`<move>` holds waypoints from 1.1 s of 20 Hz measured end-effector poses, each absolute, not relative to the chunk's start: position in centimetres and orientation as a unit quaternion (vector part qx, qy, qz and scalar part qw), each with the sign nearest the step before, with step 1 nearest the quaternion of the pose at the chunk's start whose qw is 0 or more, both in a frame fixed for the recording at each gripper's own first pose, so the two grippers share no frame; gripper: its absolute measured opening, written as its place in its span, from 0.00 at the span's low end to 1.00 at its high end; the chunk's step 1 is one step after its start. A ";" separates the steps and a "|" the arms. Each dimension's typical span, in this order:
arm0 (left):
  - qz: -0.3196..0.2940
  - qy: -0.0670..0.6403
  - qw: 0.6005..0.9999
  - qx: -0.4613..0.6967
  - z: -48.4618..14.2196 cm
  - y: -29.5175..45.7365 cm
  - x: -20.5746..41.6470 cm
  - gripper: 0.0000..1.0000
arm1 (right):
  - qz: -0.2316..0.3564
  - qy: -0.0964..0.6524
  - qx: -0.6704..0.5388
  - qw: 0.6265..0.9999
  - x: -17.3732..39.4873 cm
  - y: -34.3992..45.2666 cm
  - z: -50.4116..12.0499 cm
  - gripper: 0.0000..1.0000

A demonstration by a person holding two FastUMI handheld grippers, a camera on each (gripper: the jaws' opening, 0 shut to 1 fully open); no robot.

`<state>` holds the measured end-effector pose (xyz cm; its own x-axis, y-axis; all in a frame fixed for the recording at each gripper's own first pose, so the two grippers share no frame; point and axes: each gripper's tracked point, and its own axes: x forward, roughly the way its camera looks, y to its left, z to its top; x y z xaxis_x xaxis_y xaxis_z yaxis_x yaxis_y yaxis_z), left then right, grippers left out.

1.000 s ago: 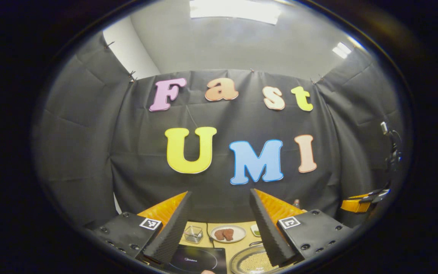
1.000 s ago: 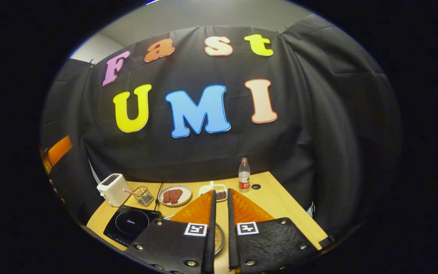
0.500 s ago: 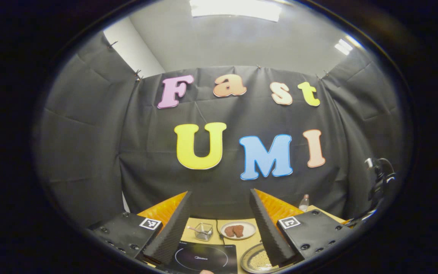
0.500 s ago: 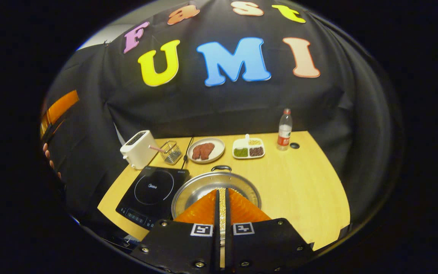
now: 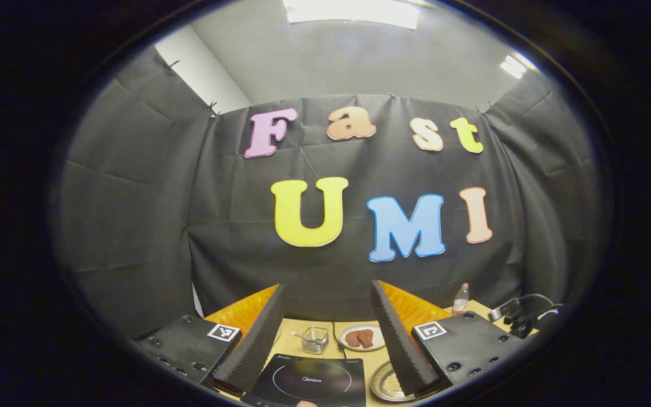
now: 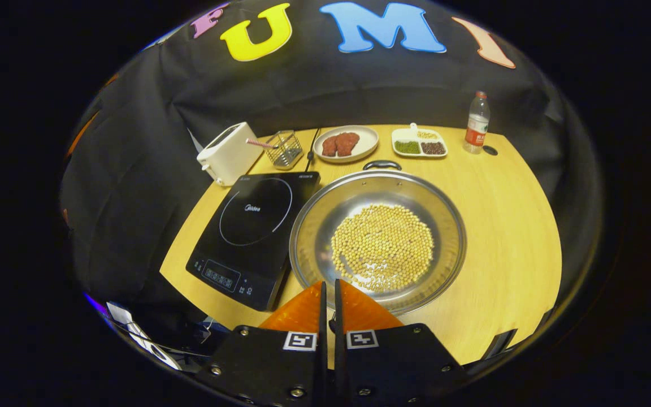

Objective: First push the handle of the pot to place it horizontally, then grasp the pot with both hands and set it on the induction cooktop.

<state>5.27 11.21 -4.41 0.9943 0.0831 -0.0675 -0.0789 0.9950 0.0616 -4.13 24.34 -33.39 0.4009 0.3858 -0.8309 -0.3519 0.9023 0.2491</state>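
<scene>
Centrally in the right gripper view sits the pot (image 6: 378, 240), a wide shallow steel pan holding a layer of pale beans (image 6: 382, 247), resting on the wooden desk (image 6: 506, 226) just right of the induction cooktop (image 6: 255, 229), their edges nearly touching. One dark handle (image 6: 382, 165) shows at the pot's far rim; the near handle I cannot make out, since the right gripper (image 6: 329, 291) hangs over the near rim. Its jaws are drawn together to a narrow slit, holding nothing, which suits a push better than a grasp, so the handle nudge looks like the step in hand and the lift has not begun. The left gripper (image 5: 328, 333) hovers higher, aimed mostly at the booth wall, its jaws spread wide and empty, probably kept ready for the two-handed lift. Below it lie the cooktop (image 5: 311, 384) and a slice of the pot (image 5: 386, 387). Farther back on the desk stand a white toaster (image 6: 229, 154), a small wire basket (image 6: 283, 149), a plate of meat (image 6: 345, 143), a divided dish (image 6: 419, 142) and a water bottle (image 6: 476, 123), all well apart from the pot's short path leftward.
</scene>
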 end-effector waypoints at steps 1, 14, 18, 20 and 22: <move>0.043 0.036 0.998 0.029 -4.6 11.6 5.3 0.98 | 0.224 0.513 0.016 0.829 -4.6 24.7 -34.1 0.05; 0.049 0.066 0.997 0.013 -7.7 16.1 4.9 0.96 | 0.199 0.593 0.010 0.780 -8.0 26.6 -40.9 0.05; 0.036 0.067 0.997 0.011 -7.8 16.7 5.2 0.96 | 0.165 0.595 0.045 0.785 -7.7 26.2 -41.2 0.01; 0.028 0.066 0.997 0.010 -7.8 16.8 5.3 0.98 | 0.146 0.598 0.056 0.786 -7.6 25.4 -41.3 0.01; 0.023 0.068 0.997 0.005 -8.1 16.8 5.6 0.98 | 0.136 0.597 0.047 0.789 -7.4 24.6 -41.3 0.01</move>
